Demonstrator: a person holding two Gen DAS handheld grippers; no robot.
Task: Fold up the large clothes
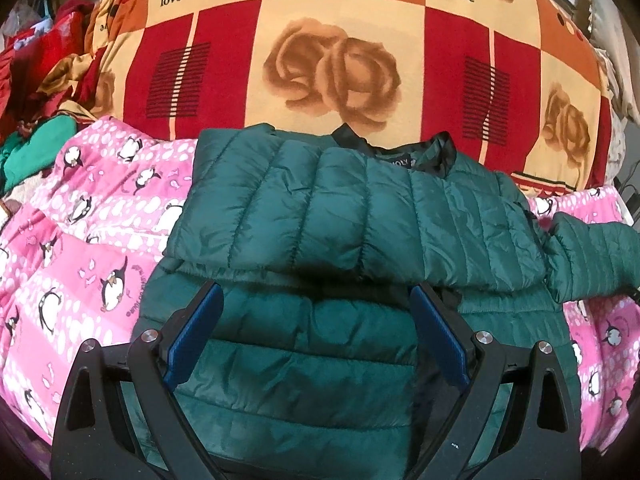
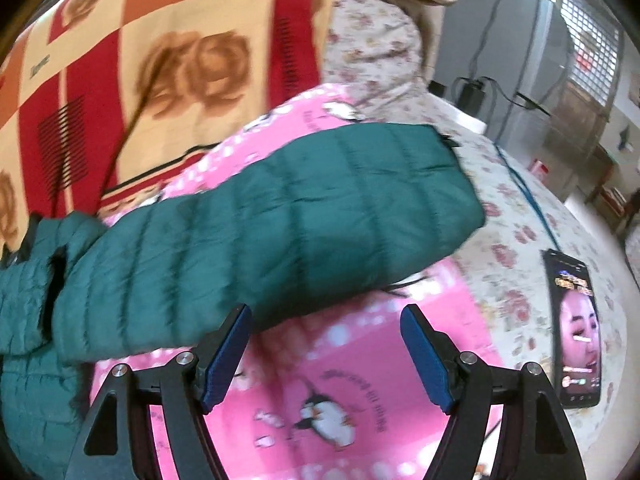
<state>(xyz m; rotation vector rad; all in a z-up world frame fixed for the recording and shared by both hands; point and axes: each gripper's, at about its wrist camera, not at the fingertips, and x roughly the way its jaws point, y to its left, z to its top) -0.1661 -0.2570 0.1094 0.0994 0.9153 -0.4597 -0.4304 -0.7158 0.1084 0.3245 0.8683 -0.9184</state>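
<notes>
"love" printed twice on the rose-patterned blanket (image 1: 332,32), neck label (image 1: 400,159) of green jacket (image 1: 360,216) partly hidden, unreadable

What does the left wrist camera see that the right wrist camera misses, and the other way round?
Only the left wrist view shows the dark green quilted puffer jacket's body and black-lined collar, one sleeve folded across its chest, and a heap of red and green clothes.

Only the right wrist view shows a black smartphone with a lit screen on a floral sheet, and the other sleeve's cuff.

Both show the pink penguin blanket, the red-and-orange rose blanket and that outstretched sleeve.
</notes>
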